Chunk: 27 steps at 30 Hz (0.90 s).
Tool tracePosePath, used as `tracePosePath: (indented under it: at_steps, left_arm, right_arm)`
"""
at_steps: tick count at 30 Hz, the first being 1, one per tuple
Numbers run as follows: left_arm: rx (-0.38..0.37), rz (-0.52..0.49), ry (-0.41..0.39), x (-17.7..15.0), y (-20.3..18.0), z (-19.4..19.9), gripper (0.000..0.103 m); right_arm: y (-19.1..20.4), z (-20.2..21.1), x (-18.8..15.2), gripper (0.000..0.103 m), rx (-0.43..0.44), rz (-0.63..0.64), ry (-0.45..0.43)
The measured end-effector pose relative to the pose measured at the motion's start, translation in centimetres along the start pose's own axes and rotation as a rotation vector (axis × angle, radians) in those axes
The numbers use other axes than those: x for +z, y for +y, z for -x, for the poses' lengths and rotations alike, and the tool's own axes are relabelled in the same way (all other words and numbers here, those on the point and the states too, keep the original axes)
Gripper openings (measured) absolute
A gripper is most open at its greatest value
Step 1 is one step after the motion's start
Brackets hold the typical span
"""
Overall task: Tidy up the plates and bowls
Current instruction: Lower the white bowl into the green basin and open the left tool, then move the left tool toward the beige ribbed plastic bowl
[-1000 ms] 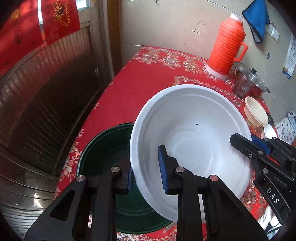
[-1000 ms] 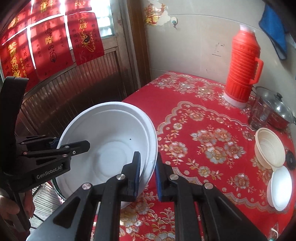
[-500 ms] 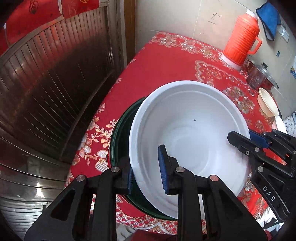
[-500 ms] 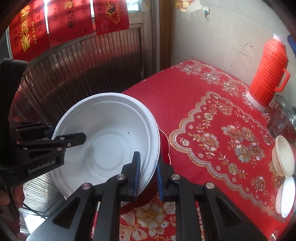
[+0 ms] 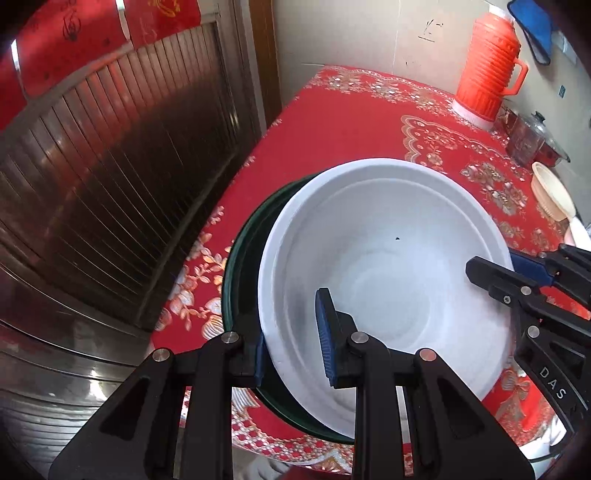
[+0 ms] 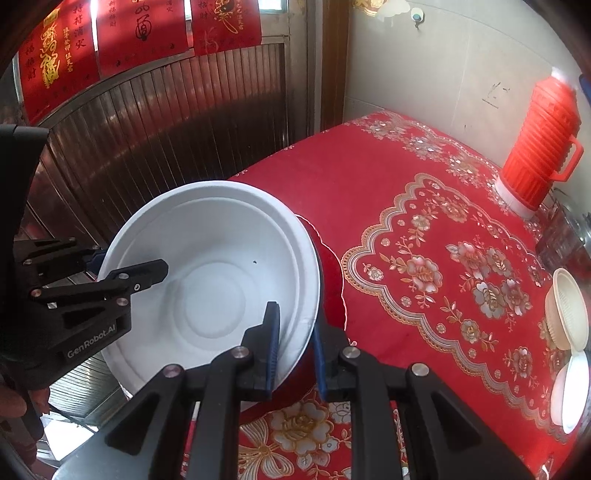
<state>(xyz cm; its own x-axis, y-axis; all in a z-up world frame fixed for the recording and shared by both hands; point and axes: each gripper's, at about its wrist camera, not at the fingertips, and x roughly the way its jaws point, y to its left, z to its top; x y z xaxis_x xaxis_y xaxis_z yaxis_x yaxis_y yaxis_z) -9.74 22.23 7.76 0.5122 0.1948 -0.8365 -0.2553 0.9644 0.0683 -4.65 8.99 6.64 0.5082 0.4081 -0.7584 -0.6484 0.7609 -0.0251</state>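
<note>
The white bowl (image 5: 388, 266) hangs tilted over the near left corner of the table, held at its rim from two sides, its hollow facing both cameras and a small dark speck on its inner wall. The left gripper (image 5: 291, 349) is clamped on the near-left rim, one blue pad inside the bowl and the other outside; the right gripper (image 6: 293, 352) pinches the opposite rim the same way, one finger inside and one behind the wall. Directly beneath and behind the white bowl, showing as a dark crescent on the outer side of the left gripper, sits a dark green bowl (image 5: 240, 266) on the red floral tablecloth (image 6: 424, 258). Well ahead of the right gripper and off to its right, an orange thermos (image 6: 535, 147) stands near the wall, with a glass-lidded pot (image 5: 532, 138) just beside it. Nearer along that right edge lie a cream strainer bowl (image 6: 567, 310) and a small white bowl (image 6: 569, 391), touching or nearly so. To the left of both grippers runs a dark ribbed metal door (image 5: 110, 177) with red paper banners (image 6: 140, 33) above it.
</note>
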Motion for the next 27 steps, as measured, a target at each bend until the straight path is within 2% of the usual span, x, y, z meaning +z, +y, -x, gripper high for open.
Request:
tracePosePath:
  at_steps: [6,9,11,14,15,17,18,20,23,27]
  left_arm:
    - [0.012,0.008,-0.034,0.0,0.3,-0.2,0.024]
    - [0.034,0.012,-0.063,-0.1,0.3,0.1,0.025]
    - [0.046,0.016,-0.086,0.0,0.3,0.5,0.031]
    - [0.032,0.041,-0.112,0.1,0.4,1.1,0.034]
    - [0.043,0.039,-0.126,0.2,0.3,1.4,0.037]
    - [0.04,0.038,-0.158,0.2,-0.1,2.0,0.055]
    - [0.033,0.043,-0.175,0.3,-0.3,2.4,0.057]
    - [0.014,0.05,-0.204,0.5,-0.9,3.1,0.058]
    - [0.009,0.033,-0.245,1.2,-2.6,3.9,0.058]
    - [-0.044,0.003,-0.264,2.2,-5.7,4.3,0.058]
  right_arm:
    - [0.6,-0.1,-0.1,0.018,-0.041,0.027,-0.015]
    - [0.9,0.2,-0.2,0.025,-0.085,0.052,-0.033]
    - [0.9,0.2,-0.2,0.025,-0.09,0.055,-0.04]
    - [0.6,0.5,-0.1,0.025,-0.095,0.051,-0.054]
    - [0.5,0.6,-0.1,0.025,-0.096,0.044,-0.06]
    - [0.0,1.0,-0.3,0.025,-0.103,0.034,-0.072]
    - [-0.2,1.3,-0.4,0.025,-0.105,0.028,-0.08]
    - [-0.7,1.9,-0.6,0.028,-0.119,0.012,-0.096]
    - [-1.9,2.8,-1.0,0.038,-0.146,-0.02,-0.122]
    - [-4.3,4.3,-1.8,0.039,-0.183,-0.082,-0.158]
